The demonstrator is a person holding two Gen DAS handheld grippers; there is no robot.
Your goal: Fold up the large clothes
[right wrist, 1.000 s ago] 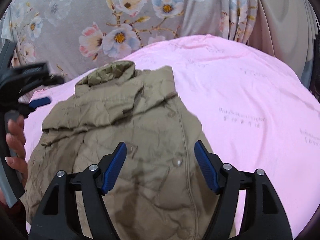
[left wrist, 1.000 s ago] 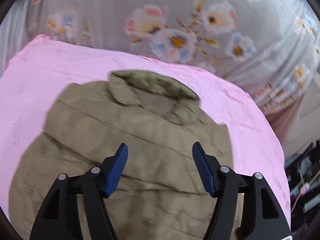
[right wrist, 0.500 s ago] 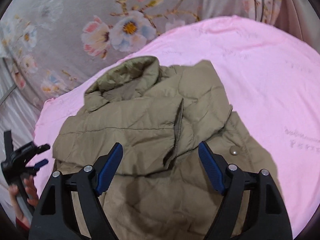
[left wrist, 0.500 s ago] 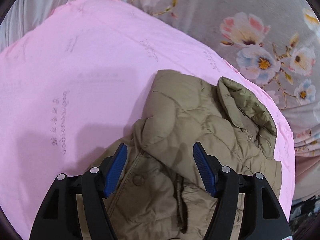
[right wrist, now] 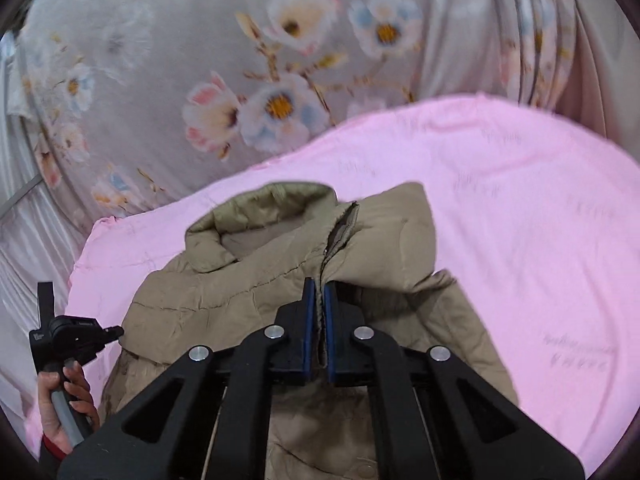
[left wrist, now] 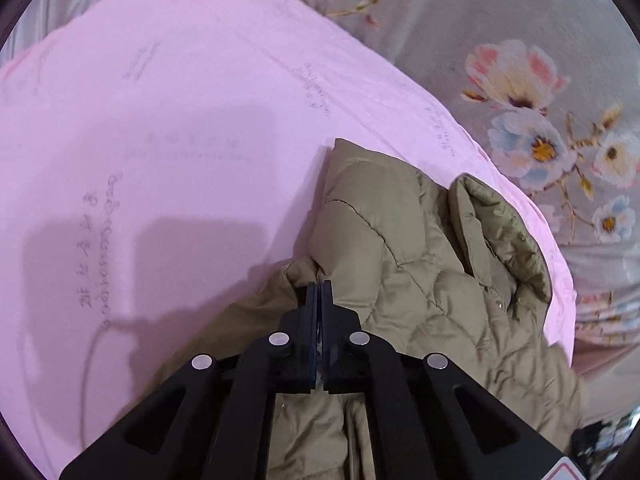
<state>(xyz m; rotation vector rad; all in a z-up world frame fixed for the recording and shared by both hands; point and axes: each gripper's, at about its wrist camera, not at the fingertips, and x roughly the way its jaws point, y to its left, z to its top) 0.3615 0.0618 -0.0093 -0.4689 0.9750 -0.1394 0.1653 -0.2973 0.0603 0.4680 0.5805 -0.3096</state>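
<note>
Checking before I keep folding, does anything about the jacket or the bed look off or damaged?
Nothing looks damaged or spilled. The olive jacket lies on the pink sheet, partly folded and a bit rumpled. The left gripper and the right gripper each have their jaws shut on a fold of it.

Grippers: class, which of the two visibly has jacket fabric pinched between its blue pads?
The right gripper: a khaki jacket edge runs up between its pads. The left gripper looks shut at a fold, without fabric visibly between.
</note>
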